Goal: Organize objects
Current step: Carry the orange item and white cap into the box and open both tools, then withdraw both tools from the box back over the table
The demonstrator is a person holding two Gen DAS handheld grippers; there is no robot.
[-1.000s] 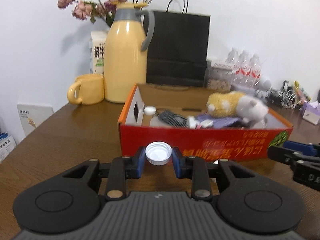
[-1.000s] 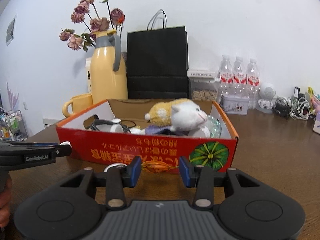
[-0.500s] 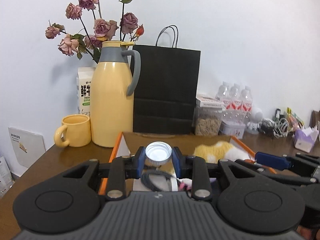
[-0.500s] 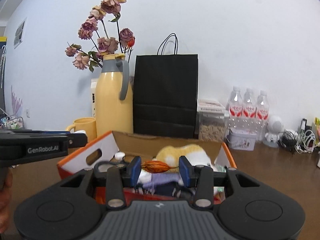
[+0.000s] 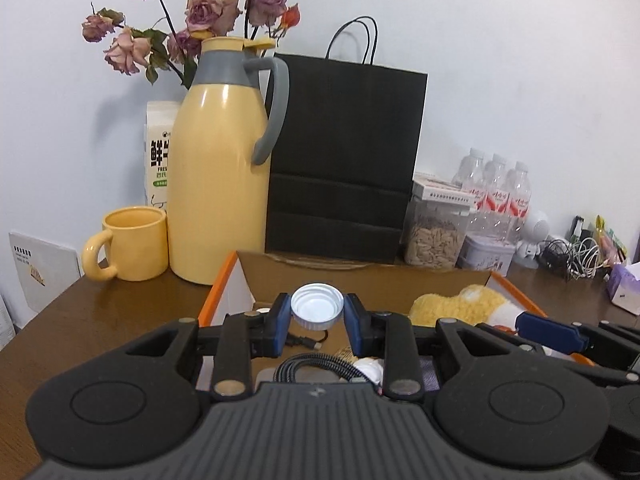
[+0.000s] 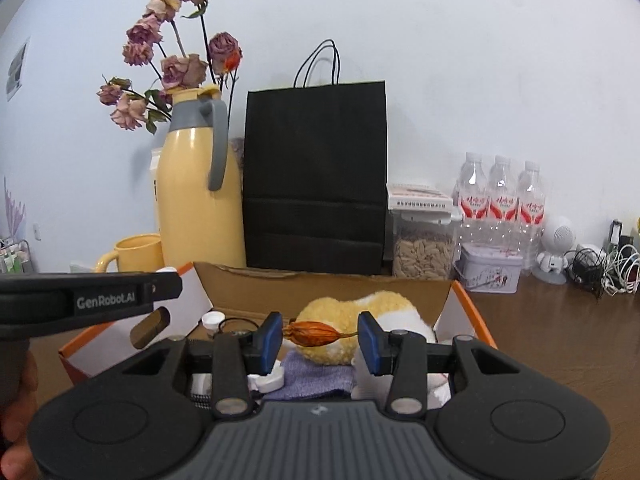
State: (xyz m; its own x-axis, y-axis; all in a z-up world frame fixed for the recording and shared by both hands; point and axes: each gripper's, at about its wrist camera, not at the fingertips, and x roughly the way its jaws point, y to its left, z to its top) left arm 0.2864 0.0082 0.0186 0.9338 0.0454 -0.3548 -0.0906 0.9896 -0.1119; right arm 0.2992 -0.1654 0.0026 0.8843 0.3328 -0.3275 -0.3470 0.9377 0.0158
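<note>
My left gripper [image 5: 317, 317] is shut on a white bottle cap [image 5: 317, 307] and holds it above the open cardboard box [image 5: 264, 272]. My right gripper [image 6: 319, 338] is shut on a dried orange flower bud [image 6: 314, 333], also above the box [image 6: 248, 286]. Inside the box lie a yellow and white plush toy [image 6: 352, 312], a purple cloth [image 6: 316, 376], a black cable [image 5: 316, 364] and a small white cap [image 6: 212, 320]. The left gripper's body [image 6: 88, 300] shows at the left of the right wrist view. The right gripper's finger [image 5: 548, 332] shows at the right of the left wrist view.
Behind the box stand a yellow thermos jug [image 5: 218, 176] with dried roses, a yellow mug [image 5: 132, 248], a milk carton [image 5: 160, 152], a black paper bag [image 5: 344, 160], a jar of seeds [image 5: 434, 232], water bottles [image 5: 496, 192], a tin [image 6: 490, 272] and cables [image 6: 604, 268].
Both grippers have risen from in front of the box's red side to above its open top, still holding the cap and the bud.
</note>
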